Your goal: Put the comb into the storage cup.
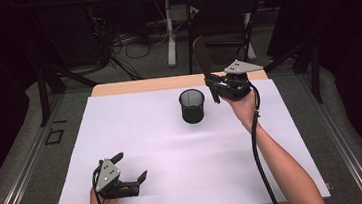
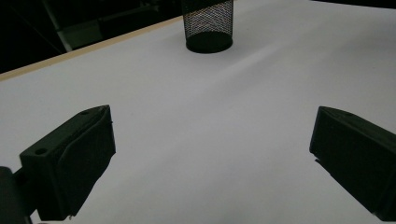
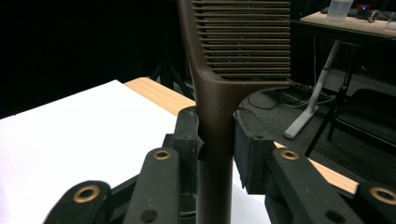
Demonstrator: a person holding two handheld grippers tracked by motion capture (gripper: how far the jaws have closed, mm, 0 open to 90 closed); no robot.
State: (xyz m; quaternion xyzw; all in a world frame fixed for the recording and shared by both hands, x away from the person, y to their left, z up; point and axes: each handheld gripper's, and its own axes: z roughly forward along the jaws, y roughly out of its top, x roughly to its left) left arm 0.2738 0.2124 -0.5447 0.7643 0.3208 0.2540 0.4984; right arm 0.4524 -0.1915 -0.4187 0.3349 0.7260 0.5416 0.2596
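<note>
A dark brown comb (image 1: 200, 55) stands upright above the table's far right, teeth end up. My right gripper (image 1: 213, 86) is shut on its handle, just right of a black mesh cup (image 1: 192, 106). In the right gripper view the two pads clamp the comb's handle (image 3: 212, 154) below the toothed part, with my right gripper (image 3: 217, 135) tilted up. My left gripper (image 1: 131, 166) rests low near the front left of the white sheet, open and holding nothing. The left gripper view has my left gripper (image 2: 212, 119) spread wide, with the mesh cup (image 2: 208, 23) far ahead.
A white sheet (image 1: 148, 150) covers most of the wooden table (image 1: 137, 86). Behind the table stand a dark chair (image 1: 226, 22) and a white table leg (image 1: 169, 33), with cables on the floor. Another table (image 3: 345, 23) with a clear container stands farther back.
</note>
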